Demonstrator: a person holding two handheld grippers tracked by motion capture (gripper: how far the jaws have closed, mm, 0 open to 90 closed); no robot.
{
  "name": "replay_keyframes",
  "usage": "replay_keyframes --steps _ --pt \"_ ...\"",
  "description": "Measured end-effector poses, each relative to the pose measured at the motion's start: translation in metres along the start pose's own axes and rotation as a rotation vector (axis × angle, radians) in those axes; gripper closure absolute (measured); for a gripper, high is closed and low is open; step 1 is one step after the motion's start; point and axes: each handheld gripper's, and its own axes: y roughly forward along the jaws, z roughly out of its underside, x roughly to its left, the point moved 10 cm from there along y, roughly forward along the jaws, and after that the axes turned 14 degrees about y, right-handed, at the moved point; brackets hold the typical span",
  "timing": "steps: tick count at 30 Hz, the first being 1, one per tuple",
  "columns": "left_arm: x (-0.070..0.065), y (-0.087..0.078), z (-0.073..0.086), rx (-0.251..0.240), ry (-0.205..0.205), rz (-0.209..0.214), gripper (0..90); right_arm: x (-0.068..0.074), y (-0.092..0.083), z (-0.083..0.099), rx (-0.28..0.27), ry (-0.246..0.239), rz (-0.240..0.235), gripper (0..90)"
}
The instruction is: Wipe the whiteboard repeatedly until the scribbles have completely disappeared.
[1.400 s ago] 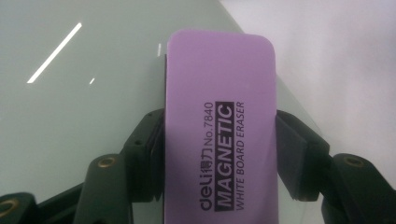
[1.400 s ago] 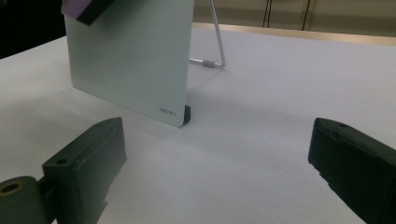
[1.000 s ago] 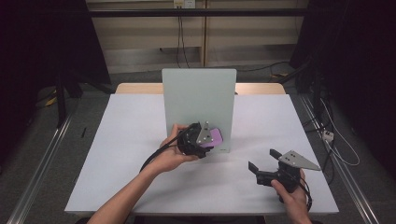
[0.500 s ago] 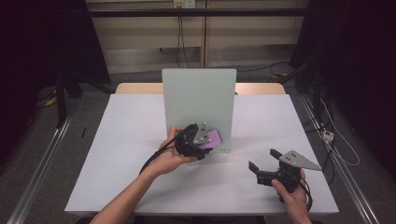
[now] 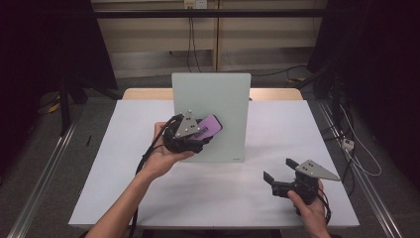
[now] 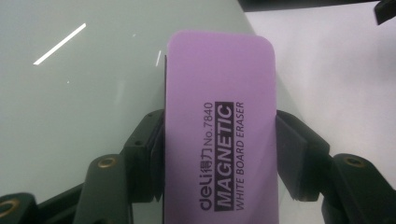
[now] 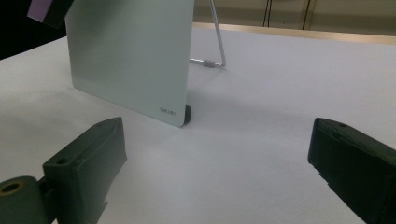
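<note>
Your table, covered in a matt white sheet, carried one large thing: a pale green-grey glass whiteboard, smooth and glossy, with rounded corners, standing nearly upright on a thin wire stand behind it and a small dark foot at its lower corner. The relation that mattered was between this board face and the purple eraser in your left gripper: the eraser lay directly against or just off the left half of the board's front, and the pictures did not settle whether its underside touched the glass. Its long axis ran along the gripper's own line, pointing up and to the right across the board in the high view, so any wipe would have had to keep that flat underside parallel to the glass. Your left hand was clearly the nearer one; your right hand rested low at the table's near right edge, well apart from the board. The eraser was a rounded-corner slab, with a smooth purple top printed in dark lettering and a dark, probably felt, layer showing at its left edge. The left gripper's black jaws were clamped on the eraser's two long sides, near its rear half. Your right gripper held nothing, its jaws standing wide apart and aimed towards the board's lower right corner.
</note>
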Motion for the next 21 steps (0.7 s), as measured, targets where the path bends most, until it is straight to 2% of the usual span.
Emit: replay_keyframes --steps 7,11,16,20,21 --pt "-0.011 -0.008 0.011 0.027 -0.055 0.053 40.6 0.0 -0.001 0.0 -0.001 0.0 -0.001 4.1" --pt "-0.013 -0.013 0.009 0.016 -0.06 0.066 40.7 0.001 -0.001 0.001 0.0 -0.001 -0.004 4.0" --pt "-0.019 -0.019 0.011 0.035 -0.043 0.083 40.7 0.0 -0.002 0.001 -0.002 0.001 -0.002 4.0" --pt "-0.025 -0.022 0.014 0.036 -0.09 0.123 40.7 0.001 -0.001 0.001 0.002 0.0 -0.003 4.0" --pt "-0.027 -0.022 0.015 0.045 -0.088 0.137 40.7 0.001 -0.001 0.001 0.003 -0.005 -0.004 4.0"
